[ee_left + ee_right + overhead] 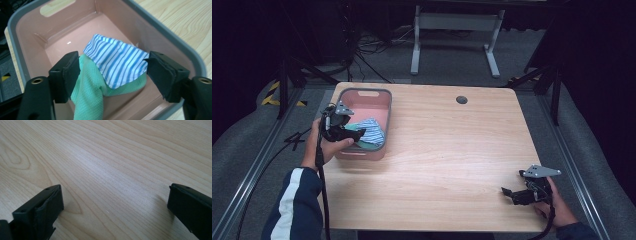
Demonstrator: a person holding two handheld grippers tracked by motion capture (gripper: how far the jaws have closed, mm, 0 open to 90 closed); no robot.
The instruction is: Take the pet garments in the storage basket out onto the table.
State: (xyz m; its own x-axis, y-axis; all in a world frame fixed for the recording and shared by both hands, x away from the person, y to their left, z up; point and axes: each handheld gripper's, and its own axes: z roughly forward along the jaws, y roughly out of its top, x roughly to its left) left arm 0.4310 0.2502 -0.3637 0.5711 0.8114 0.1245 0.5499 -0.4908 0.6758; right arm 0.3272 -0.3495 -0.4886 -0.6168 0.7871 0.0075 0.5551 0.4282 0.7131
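A pink bin with a grey rim (364, 91) stands at the table's left edge. Inside it lie a blue-and-white striped cloth (373, 131) and, under it, a green cloth (369, 146). My left gripper (359, 134) reaches over the bin's near left side. In the left gripper view its jaws stand apart over the bin (160, 25), with the striped cloth (117, 58) and the green cloth (88, 82) lying loose between them; the left gripper (112, 60) is open. My right gripper (508, 193) rests low at the table's near right corner, and the right gripper (115, 195) is open over bare wood.
The light wooden table (452, 150) has a round cable hole (461, 99) near its far edge. Beyond the table are a white frame's legs (452, 35) and cables on grey carpet. Metal rails run along both sides.
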